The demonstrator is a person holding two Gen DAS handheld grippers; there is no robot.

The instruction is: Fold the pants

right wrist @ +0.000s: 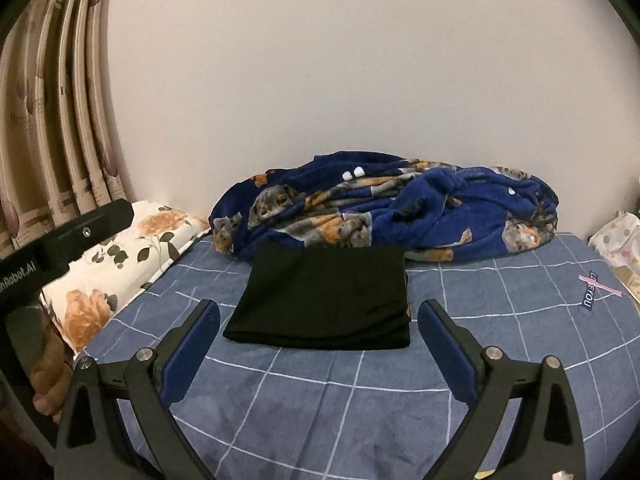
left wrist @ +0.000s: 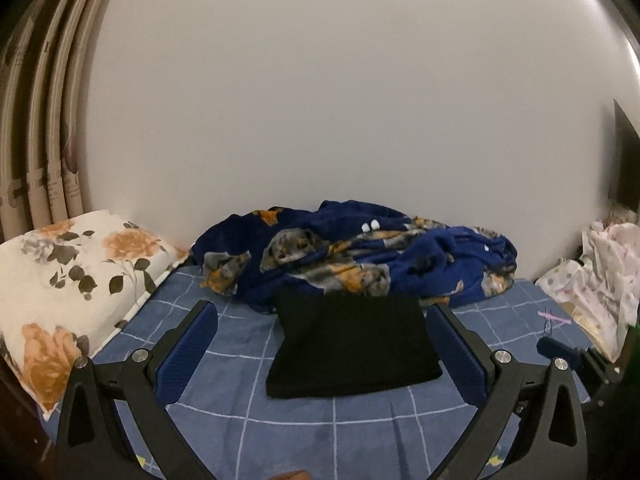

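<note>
1. Left wrist view: left gripper (left wrist: 322,320) fingers spread wide, holding nothing. Black pants (left wrist: 352,344), a folded rectangle, lie mid-bed (left wrist: 360,440) just ahead between the fingers, far edge touching the blue blanket (left wrist: 360,252).
2. Right wrist view: right gripper (right wrist: 320,316) equally wide, empty; pants (right wrist: 324,296) straight ahead, long axis crosswise. Neither gripper clearly nearer.

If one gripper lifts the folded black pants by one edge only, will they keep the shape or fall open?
The pants are probably floppy: soft cloth in stacked layers, so a one-edge lift would likely let the layers hang open. They look light and would likely slide on the checked sheet rather than roll. Both grippers, left and right, are open and empty.
</note>
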